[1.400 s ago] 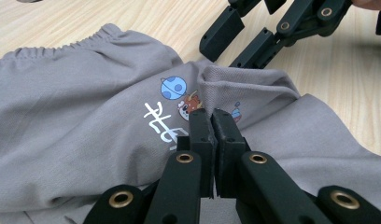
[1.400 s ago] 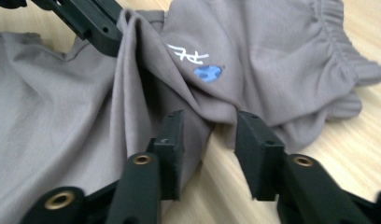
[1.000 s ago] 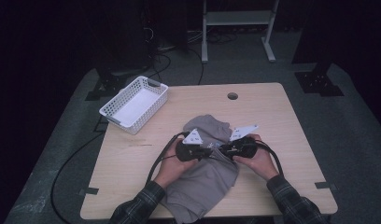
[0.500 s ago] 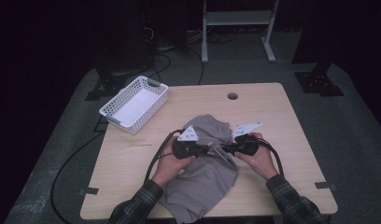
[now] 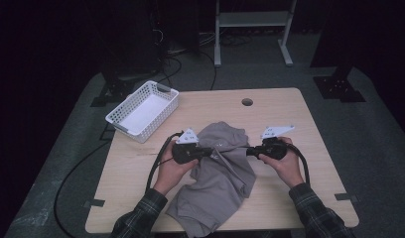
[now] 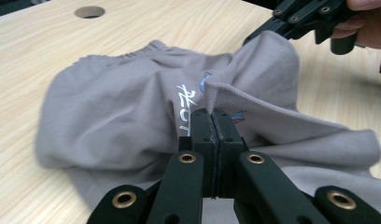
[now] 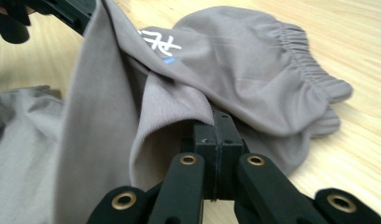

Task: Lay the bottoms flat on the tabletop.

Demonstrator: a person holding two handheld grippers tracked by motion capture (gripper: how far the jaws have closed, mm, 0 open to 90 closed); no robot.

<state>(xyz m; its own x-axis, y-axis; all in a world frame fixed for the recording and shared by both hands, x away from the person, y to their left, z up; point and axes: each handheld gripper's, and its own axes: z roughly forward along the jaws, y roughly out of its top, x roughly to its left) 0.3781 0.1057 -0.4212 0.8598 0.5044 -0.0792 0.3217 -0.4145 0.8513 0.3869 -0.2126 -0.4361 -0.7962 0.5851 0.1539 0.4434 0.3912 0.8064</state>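
- Left gripper [image 6: 212,116]: jaws pinched tight on a fold of the shorts [image 5: 218,183].
- Right gripper [image 7: 215,122]: clamped on another edge, cloth drawn between the two.
- Shorts lie mid-table [image 5: 300,114], near the front edge; soft grey knit, elastic gathered waistband, white print.
- Looks like the spreading step; next, pull apart evenly and lay flat.
- Ribbed white basket [image 5: 143,110] waits well left.

Dim room, grey carpet floor [image 5: 374,148], white metal stand [image 5: 250,20] behind.
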